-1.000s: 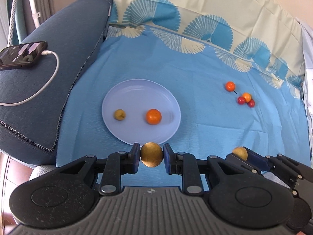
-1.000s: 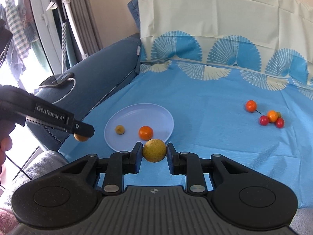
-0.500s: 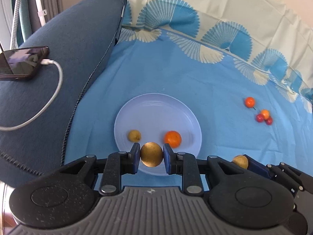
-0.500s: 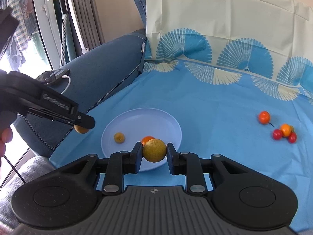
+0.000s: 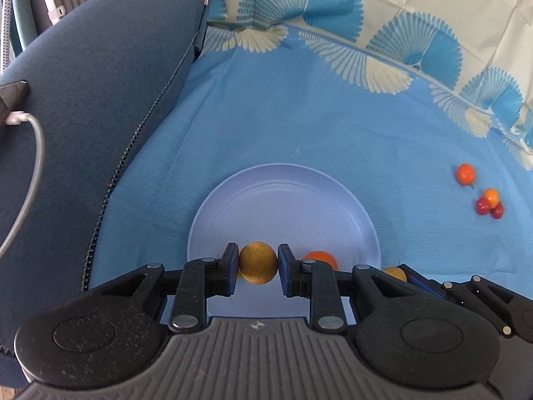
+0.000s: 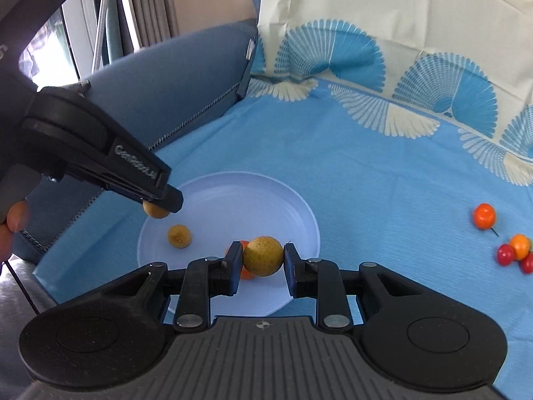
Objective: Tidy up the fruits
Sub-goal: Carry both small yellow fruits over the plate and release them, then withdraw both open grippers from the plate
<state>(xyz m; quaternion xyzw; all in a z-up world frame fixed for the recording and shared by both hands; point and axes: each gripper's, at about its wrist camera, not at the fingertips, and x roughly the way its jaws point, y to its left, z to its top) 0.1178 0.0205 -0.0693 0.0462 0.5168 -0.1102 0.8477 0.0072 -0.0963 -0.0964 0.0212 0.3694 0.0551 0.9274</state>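
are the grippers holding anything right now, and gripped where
Yes: each hand-held gripper pinches a round brownish-yellow fruit across its middle, between the finger pads: left holds its fruit, right holds its fruit.

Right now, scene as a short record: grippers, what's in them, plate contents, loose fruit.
left gripper: shut on brown fruit, over plate
right gripper: shut on yellow-green fruit, over plate's near side
on plate: small yellow fruit, orange fruit
loose on blue cloth: orange tomato, tomato cluster
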